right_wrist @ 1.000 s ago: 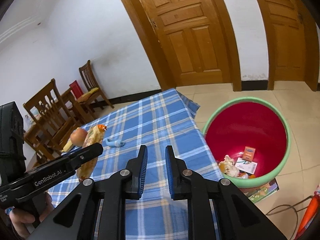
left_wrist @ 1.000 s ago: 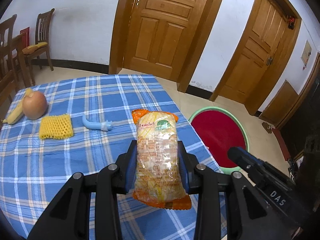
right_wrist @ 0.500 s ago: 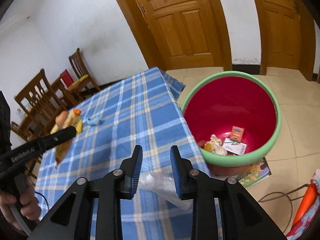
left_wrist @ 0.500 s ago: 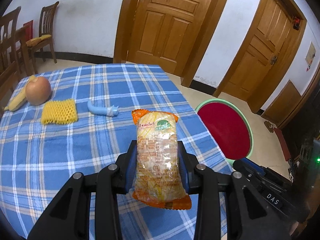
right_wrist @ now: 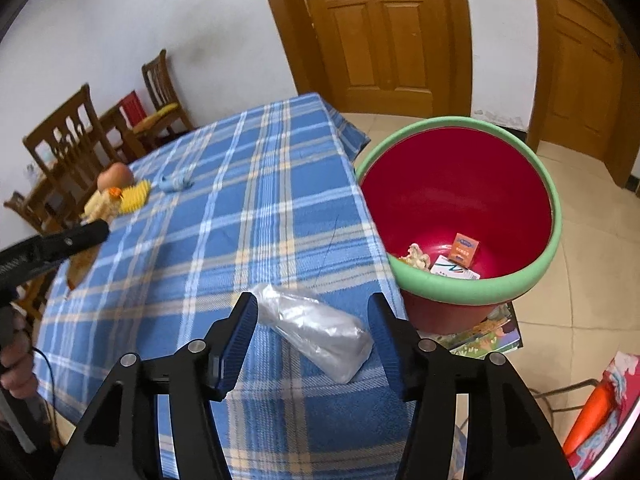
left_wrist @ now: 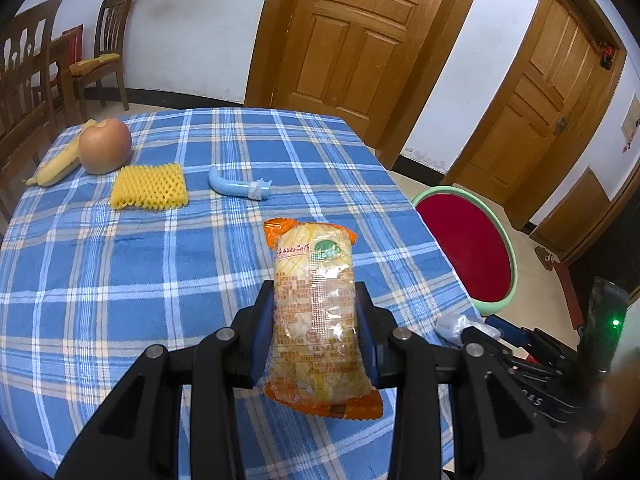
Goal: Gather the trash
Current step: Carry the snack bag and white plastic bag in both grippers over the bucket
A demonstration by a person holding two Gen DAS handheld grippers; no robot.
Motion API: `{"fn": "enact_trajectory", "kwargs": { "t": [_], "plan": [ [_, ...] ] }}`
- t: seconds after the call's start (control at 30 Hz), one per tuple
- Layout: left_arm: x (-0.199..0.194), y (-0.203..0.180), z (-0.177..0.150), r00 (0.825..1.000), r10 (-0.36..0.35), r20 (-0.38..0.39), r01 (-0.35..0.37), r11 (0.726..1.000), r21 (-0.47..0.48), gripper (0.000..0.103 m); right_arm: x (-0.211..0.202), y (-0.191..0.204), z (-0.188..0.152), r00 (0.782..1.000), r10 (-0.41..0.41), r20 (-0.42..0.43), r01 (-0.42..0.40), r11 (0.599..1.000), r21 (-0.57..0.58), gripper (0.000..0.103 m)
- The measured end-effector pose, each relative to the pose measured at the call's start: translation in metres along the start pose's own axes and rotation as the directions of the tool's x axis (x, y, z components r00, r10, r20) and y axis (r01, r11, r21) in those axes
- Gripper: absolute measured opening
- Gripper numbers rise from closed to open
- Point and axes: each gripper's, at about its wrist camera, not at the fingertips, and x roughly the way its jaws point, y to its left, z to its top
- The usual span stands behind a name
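Two handheld grippers work over one table covered in a blue plaid cloth point(left_wrist: 120, 272). The left gripper point(left_wrist: 316, 332) has its two fingers clamped on the sides of one orange-edged snack packet point(left_wrist: 314, 312), which is held above the cloth. The right gripper point(right_wrist: 312, 340) has its fingers spread wide on either side of one crumpled clear plastic bag point(right_wrist: 316, 330), which lies on the cloth at the table edge nearest the bin; the fingers do not touch it.

One round bin point(right_wrist: 548, 200), red inside with a green rim, stands on the floor just beside the table. Inside it lie one small orange box point(right_wrist: 465, 249), one white carton point(right_wrist: 454, 270) and some pale scraps that are hard to make out.

At the far side of the table from the bin sit one apple point(left_wrist: 105, 151) touching one banana point(left_wrist: 58, 164), then one yellow foam fruit net point(left_wrist: 149, 186) and one light blue curved plastic piece point(left_wrist: 238, 188), well apart from the packet.

The packet hides the cloth behind it in the left view. In the right view the left gripper's arm point(right_wrist: 52, 244) cuts across the packet. Three wooden chairs stand beyond the table, partly cut off. Two wooden doors are in the wall behind.
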Motion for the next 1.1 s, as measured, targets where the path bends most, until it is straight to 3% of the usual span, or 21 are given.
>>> {"fn": "enact_trajectory", "kwargs": {
  "t": [0.23, 0.3, 0.37, 0.47, 0.73, 1.1],
  "plan": [
    [-0.002, -0.003, -0.002, 1.000, 0.016, 0.001, -0.016, 1.000, 0.011, 0.038, 0.012, 0.007, -0.005, 0.999, -0.032, -0.022, 0.030, 0.998, -0.055, 0.059],
    [-0.002, -0.003, -0.002, 1.000, 0.019, -0.001, -0.019, 1.000, 0.012, 0.038, 0.015, 0.009, -0.007, 0.999, -0.030, -0.027, 0.029, 0.998, -0.059, 0.055],
    [-0.001, -0.003, -0.002, 1.000, 0.023, -0.004, -0.023, 1.000, 0.013, 0.038, 0.014, 0.012, -0.008, 0.999, -0.038, -0.016, 0.037, 0.997, -0.071, 0.044],
    [0.000, -0.006, -0.003, 1.000, 0.023, -0.005, -0.023, 1.000, 0.020, 0.038, 0.014, 0.013, -0.010, 1.000, -0.022, -0.004, 0.021, 0.997, -0.072, 0.041],
    [0.002, -0.020, -0.001, 1.000, 0.008, -0.006, -0.008, 0.998, 0.055, 0.038, 0.005, 0.006, -0.010, 0.999, 0.020, 0.041, -0.019, 1.000, -0.024, 0.037],
    [0.023, -0.056, 0.015, 0.999, -0.036, -0.031, 0.039, 0.993, 0.108, 0.038, -0.011, -0.014, 0.019, 0.993, 0.034, 0.112, -0.039, 0.999, 0.036, 0.037]
  ]
}}
